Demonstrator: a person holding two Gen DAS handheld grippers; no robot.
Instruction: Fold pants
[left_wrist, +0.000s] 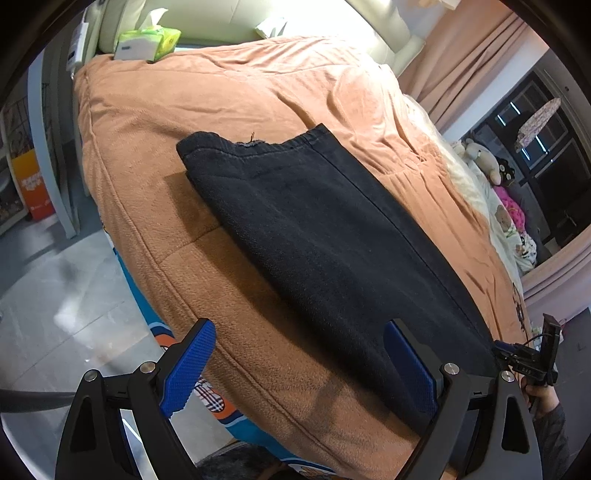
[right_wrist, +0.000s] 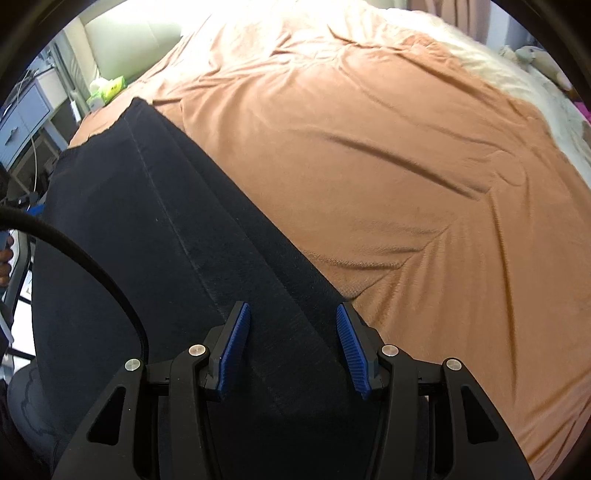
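On the bed (left_wrist: 155, 155): black pants (left_wrist: 314, 229)

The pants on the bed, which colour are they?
Black; the pants show best in the left wrist view.

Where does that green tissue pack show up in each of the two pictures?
Left wrist view: the tissue pack sits at the upper left, on the far corner of the orange blanket.
Right wrist view: the pack is small, at the upper left edge.
Shared landmark: the black pants.
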